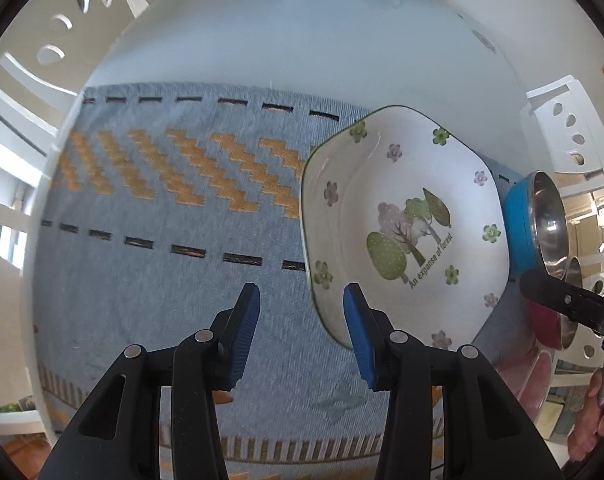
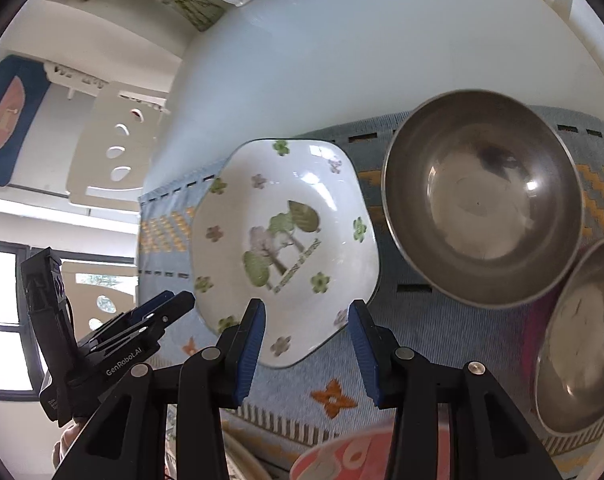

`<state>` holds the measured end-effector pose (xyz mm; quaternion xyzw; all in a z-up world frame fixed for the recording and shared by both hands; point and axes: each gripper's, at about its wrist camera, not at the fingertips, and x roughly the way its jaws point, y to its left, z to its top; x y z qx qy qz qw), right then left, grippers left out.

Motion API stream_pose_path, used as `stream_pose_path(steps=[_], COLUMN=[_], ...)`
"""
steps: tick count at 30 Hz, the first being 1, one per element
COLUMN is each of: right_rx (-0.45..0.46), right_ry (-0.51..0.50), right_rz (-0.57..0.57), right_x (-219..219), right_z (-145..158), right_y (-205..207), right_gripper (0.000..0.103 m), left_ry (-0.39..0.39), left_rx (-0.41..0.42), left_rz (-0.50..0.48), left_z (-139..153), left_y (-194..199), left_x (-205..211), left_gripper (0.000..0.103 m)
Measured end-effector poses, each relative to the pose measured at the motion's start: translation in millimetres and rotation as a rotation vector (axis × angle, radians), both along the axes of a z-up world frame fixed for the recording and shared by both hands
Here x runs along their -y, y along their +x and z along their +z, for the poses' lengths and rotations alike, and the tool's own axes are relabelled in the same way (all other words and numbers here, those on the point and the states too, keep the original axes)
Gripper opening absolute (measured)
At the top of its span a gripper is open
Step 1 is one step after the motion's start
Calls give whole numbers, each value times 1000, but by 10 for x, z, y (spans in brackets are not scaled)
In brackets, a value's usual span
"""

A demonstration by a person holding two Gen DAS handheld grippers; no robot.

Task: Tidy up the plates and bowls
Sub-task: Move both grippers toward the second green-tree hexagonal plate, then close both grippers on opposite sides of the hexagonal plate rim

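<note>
A: We're above the blue woven mat point(image 1: 162, 280) now, and our left gripper point(image 1: 300, 320) has its jaws spread with nothing between them.

B: The white floral plate point(image 1: 406, 220) lies on the mat just right of those blue pads point(image 1: 248, 336).

A: From the right wrist, our right gripper point(image 2: 308, 336) is spread too, nothing pinched, with the plate's near rim showing between its jaws.

B: We see a steel bowl point(image 2: 482, 196) just right of the plate, blue-sided from the left view, and a second steel bowl point(image 2: 582, 340) beside it, near a pink dish point(image 2: 342, 460) at the bottom edge.

A: The white table point(image 2: 322, 60) stretches beyond.
</note>
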<state>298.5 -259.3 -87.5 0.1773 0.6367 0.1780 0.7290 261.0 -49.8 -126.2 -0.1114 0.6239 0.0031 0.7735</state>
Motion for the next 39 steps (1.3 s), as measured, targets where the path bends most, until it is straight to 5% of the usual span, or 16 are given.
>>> stream_pose_path(steps=[17, 22, 26, 32, 36, 39], right_rx=[-11, 58, 78, 34, 7, -11], right_ry=[-77, 90, 231, 166, -4, 21], right_rz=[-34, -117, -62, -62, -66, -86], right_x=[-54, 173, 125, 16, -91, -114], right_z=[-257, 68, 206, 10, -157, -261], right_y=[151, -46, -147, -21, 71, 110], right_gripper=[51, 51, 51, 51, 51, 51], left_ry=[-35, -49, -49, -38, -38, -38], left_rx=[3, 25, 24, 26, 16, 23], left_rz=[-15, -13, -17, -32, -35, -48], left_z=[-189, -110, -118, -137, -191, -220], left_y=[199, 152, 136, 163, 202, 224], left_x=[126, 41, 25, 112, 173, 232], left_gripper=[41, 41, 41, 41, 40, 40])
